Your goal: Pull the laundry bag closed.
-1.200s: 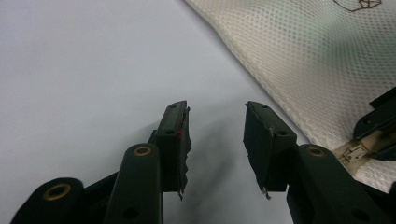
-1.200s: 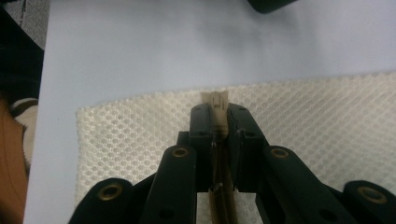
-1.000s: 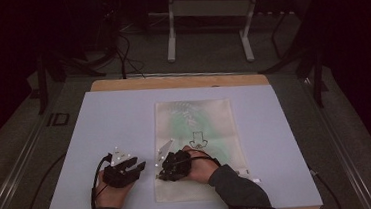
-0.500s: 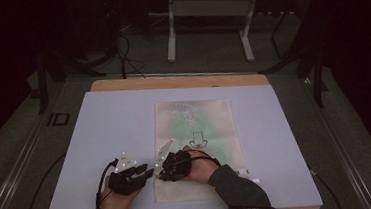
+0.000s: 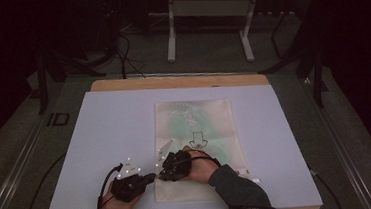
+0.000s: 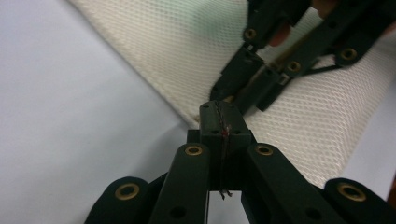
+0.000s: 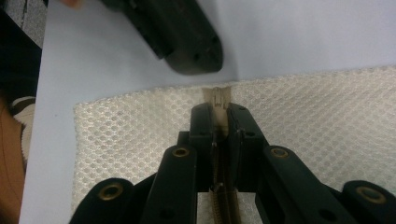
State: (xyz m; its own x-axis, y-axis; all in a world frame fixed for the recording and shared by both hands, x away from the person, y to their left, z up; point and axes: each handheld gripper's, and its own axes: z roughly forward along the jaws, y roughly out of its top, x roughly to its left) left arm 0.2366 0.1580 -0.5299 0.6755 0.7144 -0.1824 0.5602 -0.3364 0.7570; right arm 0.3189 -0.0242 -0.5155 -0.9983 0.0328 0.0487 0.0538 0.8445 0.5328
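The desk (image 5: 101,141), covered by a pale sheet, carries one item: a cream mesh zip bag (image 5: 194,119) lying flat at its middle, with green contents and a dark printed figure showing through the weave. Its near end lies by the person's edge of the desk, where both hands work.

The right claw (image 5: 165,172) rests on the bag's near left portion. In the right gripper view its jaws stand closed on the zipper line (image 7: 219,100), the tape end projecting just beyond the tips and the teeth running back beneath them. Whether the slider is held cannot be told.

The left claw (image 5: 149,177) sits just beside the bag's left edge, its tip close to the right claw. In the left gripper view the jaws stand pressed together, and what looks like a thin strand (image 6: 226,133) shows in the seam; what it is cannot be told.

Risks, as judged:
- The bag is light and unanchored; a pull along the zipper is likely to drag the whole bag across the smooth sheet.
- The two claws work very close; they may collide.
- Mesh may snag in the teeth or jaws and tear.
- A grip on tape alone may slip.
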